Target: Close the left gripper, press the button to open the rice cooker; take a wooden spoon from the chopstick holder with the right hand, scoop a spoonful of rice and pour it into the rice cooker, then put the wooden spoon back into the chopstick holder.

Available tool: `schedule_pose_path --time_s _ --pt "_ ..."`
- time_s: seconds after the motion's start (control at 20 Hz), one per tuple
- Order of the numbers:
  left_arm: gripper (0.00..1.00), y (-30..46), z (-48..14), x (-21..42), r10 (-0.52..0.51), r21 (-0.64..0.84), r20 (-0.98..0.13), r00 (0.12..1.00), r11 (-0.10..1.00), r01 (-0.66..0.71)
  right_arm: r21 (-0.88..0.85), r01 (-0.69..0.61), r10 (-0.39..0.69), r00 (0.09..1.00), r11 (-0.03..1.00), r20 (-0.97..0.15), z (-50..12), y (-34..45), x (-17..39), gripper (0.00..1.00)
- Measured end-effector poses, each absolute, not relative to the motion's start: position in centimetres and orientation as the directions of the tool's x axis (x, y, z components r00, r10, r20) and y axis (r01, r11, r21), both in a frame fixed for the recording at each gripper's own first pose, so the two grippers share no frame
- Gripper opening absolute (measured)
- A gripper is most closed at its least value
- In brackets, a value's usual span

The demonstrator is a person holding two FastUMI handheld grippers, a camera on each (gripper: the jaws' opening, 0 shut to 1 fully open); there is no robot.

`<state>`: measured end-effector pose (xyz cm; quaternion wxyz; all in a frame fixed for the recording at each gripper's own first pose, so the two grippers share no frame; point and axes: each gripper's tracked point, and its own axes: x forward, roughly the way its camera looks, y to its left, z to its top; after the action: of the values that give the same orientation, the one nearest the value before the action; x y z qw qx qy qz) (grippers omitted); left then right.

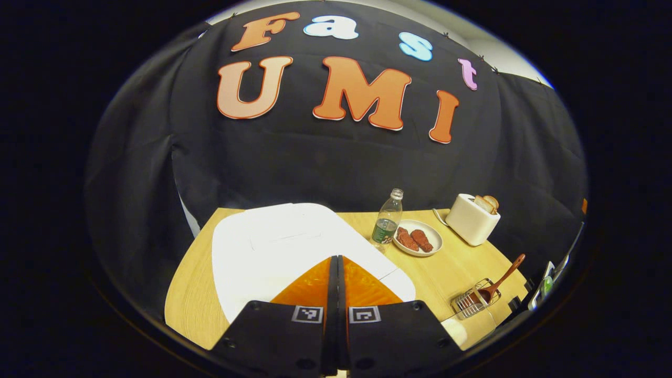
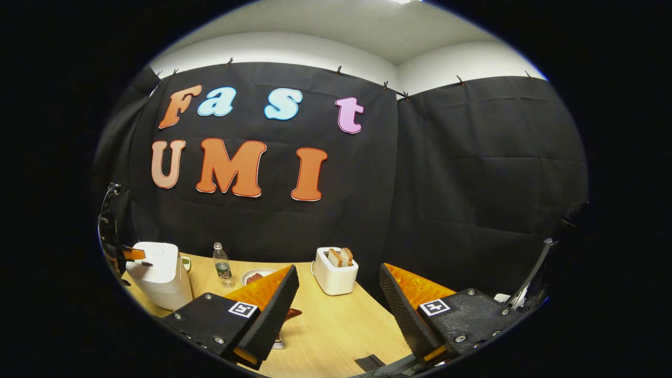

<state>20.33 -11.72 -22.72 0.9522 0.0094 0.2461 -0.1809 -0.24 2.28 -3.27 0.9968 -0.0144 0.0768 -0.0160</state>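
I keep my left gripper [image 1: 336, 262] pressed together over the rice cooker [image 1: 286, 247] at 12 o'clock, as a blunt tip for its button, while my right gripper [image 2: 336, 294] hangs spread, ready for the wooden spoon [image 1: 501, 281] waiting in the chopstick holder [image 1: 472, 302] at 3 o'clock.

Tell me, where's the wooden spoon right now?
In the left gripper view, the wooden spoon stands tilted in the wire chopstick holder at the table's right edge, in front of the toaster.
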Motion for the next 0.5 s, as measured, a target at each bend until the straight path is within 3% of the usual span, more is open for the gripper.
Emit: schedule_pose_path --time_s 0.1,0.5 --pt "0.04 -11.7 -23.6 20.5 -0.328 -0.074 -0.488 0.809 0.939 0.336 -0.036 0.031 -0.036 0.986 0.999 -0.16 -3.6 2.5 0.1 0.93" --pt "0.05 -11.2 -25.9 20.1 -0.32 -0.09 -0.532 0.784 0.942 0.324 -0.08 0.032 -0.046 0.983 0.996 -0.18 -4.5 2.5 1.1 0.96"
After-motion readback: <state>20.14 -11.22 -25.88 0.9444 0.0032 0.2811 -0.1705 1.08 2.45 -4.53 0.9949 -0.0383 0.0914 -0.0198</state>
